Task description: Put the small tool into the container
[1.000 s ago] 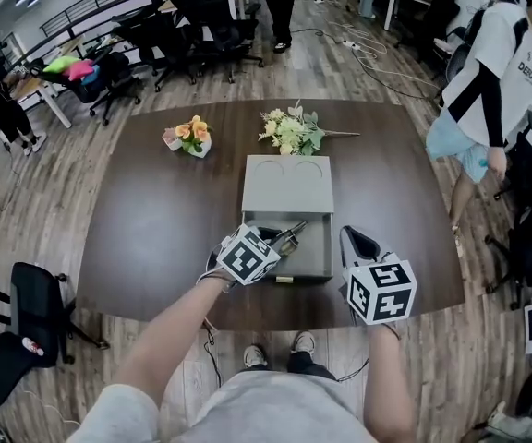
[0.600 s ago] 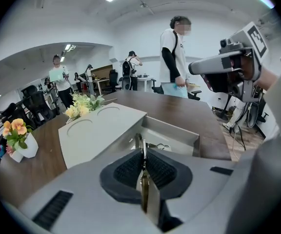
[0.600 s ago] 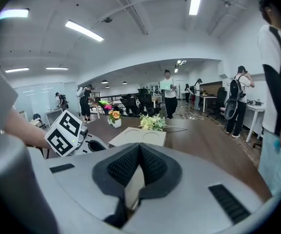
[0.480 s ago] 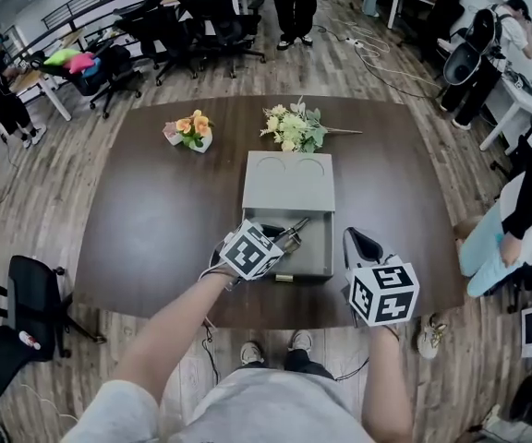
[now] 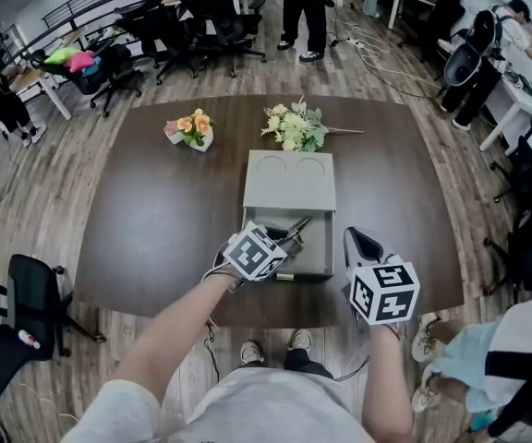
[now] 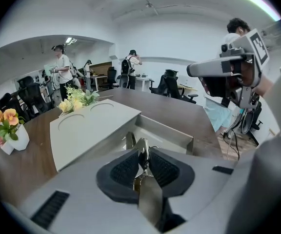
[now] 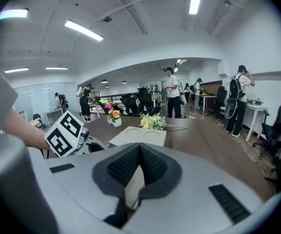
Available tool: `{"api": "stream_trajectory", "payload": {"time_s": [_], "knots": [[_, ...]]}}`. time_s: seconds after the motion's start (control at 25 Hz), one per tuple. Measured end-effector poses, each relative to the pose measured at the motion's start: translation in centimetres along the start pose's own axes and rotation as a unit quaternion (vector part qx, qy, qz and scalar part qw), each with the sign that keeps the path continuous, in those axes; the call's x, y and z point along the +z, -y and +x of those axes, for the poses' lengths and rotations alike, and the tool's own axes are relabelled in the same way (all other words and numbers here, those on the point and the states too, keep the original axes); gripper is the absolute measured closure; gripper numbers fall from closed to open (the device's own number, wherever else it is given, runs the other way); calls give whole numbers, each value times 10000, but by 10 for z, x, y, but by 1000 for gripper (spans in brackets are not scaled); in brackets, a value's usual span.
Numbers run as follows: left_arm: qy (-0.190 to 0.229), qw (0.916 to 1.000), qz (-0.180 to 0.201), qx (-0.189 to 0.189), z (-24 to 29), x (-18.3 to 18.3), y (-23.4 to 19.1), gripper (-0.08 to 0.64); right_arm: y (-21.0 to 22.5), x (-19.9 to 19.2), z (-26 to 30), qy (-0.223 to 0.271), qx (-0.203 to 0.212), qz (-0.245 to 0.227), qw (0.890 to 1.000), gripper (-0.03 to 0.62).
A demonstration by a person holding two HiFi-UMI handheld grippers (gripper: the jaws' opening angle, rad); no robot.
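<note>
left gripper (image 5: 281,241) jaws have just been opening, small tool (image 6: 143,152) between the pads and touching both, its tip over the open front bay of the grey container (image 5: 288,197), frame centre. right gripper (image 5: 358,241) closed, empty, lower right.

The head camera looked steeply down from above the person onto the whole table (image 5: 155,210), with both arms low in frame. The left gripper's (image 6: 143,152) camera sat close behind its jaws, facing down across the container (image 6: 91,130). The right gripper's (image 7: 139,147) camera looked nearly level over its jaws into the room. All three shared the container and the flowers (image 5: 294,129).
</note>
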State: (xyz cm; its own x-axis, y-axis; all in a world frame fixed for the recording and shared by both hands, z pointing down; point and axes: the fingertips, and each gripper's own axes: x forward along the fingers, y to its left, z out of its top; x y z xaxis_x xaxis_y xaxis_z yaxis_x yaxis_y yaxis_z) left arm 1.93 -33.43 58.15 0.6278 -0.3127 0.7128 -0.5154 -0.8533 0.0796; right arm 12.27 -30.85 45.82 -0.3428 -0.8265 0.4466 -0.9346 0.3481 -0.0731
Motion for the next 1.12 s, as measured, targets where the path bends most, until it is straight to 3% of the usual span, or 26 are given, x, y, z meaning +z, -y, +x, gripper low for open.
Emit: {"api": "stream_trajectory", "payload": {"time_s": [1.12], "knots": [[-211,9997,96,-114,14,-11,20,445,5,-8,-9,-34,-54,88,9999,589]]}}
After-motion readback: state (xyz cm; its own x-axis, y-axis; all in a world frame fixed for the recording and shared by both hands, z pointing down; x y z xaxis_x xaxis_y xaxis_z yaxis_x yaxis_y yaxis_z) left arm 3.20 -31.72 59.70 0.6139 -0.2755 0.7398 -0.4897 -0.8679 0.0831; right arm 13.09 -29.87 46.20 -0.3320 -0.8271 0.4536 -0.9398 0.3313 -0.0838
